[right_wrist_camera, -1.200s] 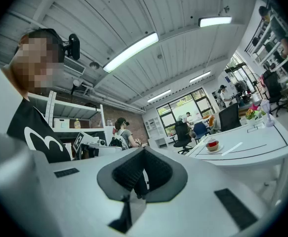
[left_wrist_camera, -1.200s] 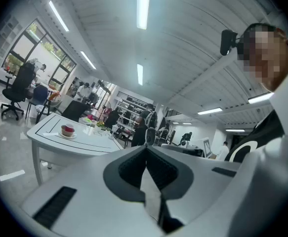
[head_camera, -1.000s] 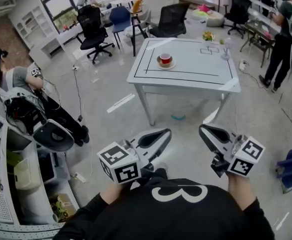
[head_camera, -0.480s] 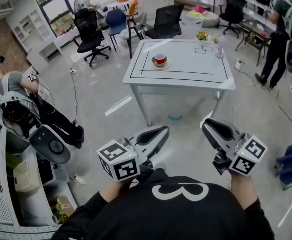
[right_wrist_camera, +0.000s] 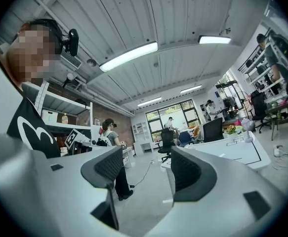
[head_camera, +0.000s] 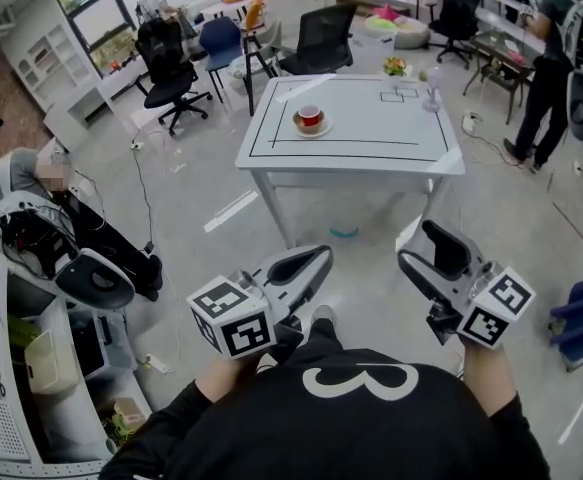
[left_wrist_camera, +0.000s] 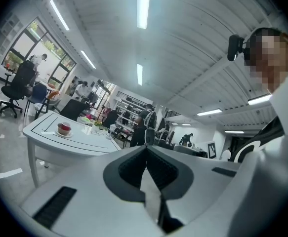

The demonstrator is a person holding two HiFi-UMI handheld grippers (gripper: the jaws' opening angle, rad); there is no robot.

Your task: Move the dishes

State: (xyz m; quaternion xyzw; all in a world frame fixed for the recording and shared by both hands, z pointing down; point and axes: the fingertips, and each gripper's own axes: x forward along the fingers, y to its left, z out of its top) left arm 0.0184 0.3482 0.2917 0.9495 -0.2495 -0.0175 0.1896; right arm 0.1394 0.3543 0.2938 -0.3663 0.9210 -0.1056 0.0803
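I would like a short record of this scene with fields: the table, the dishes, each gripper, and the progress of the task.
table: white table marked with black lines, on the floor ahead of the person
dishes: red cup standing on a saucer, on the table's left part
left gripper: jaws together, nothing held
right gripper: jaws apart, have just been opening, nothing between them
progress: both grippers are apart from the table; dishes not yet touched

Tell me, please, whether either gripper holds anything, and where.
Nothing: the left gripper is shut empty; the right gripper has just opened, nothing between its jaws.
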